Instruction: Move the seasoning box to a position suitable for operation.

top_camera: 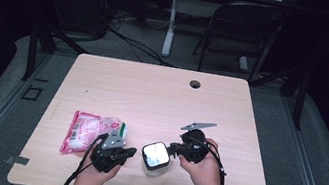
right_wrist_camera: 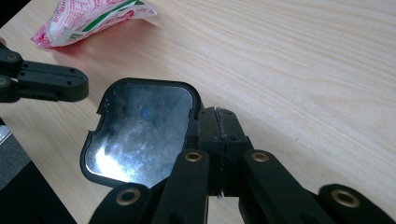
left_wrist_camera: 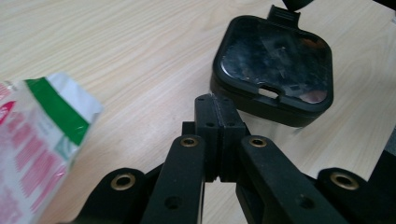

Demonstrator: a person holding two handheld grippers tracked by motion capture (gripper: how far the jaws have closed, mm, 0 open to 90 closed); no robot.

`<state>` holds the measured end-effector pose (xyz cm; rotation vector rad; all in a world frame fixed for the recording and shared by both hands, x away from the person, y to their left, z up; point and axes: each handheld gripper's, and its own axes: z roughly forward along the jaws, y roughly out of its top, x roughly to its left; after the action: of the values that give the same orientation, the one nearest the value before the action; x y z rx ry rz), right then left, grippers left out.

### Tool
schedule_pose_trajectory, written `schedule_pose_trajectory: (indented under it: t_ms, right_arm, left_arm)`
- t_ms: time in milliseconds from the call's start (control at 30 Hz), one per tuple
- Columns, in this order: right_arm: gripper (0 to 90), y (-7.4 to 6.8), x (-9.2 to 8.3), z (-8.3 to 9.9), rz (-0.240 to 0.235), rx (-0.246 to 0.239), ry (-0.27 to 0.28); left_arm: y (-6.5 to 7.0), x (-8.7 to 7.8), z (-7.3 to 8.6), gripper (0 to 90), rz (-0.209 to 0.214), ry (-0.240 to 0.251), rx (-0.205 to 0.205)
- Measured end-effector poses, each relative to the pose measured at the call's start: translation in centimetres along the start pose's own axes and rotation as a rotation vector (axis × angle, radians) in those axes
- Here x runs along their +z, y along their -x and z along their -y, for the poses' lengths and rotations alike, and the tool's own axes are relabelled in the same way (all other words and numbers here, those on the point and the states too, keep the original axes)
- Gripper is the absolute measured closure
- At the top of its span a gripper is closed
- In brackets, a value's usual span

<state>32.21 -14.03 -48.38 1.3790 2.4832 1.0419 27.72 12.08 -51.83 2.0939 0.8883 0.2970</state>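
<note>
Small black container with a glossy lid (top_camera: 155,157) sits bottom centre on the tabletop (top_camera: 161,97). Looks rigid, light, slippery on top, so grab its sides. Left tool (top_camera: 128,153) and right tool (top_camera: 172,149) both pressed together, pinching nothing.

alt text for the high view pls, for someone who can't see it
A person's hands hold two black grippers, left gripper and right gripper, both shut, on either side of a small black-rimmed container on a wooden table. A pink and white packet lies at left.

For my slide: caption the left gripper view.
Shut left gripper points at a black-lidded container, snack packet beside it.
</note>
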Motion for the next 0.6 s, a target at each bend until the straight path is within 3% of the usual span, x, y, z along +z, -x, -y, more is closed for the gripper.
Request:
schedule_pose_trajectory:
  t_ms: [200,600]
  right_arm:
    - [90.0,0.1,0.0,0.0,-0.005,0.004,0.003]
    - [90.0,0.1,0.0,0.1,-0.005,0.005,0.006]
  left_arm:
    - [0.6,0.7,-0.1,90.0,0.013,-0.023,0.026]
    - [1.0,1.3,0.0,90.0,0.023,-0.035,0.023]
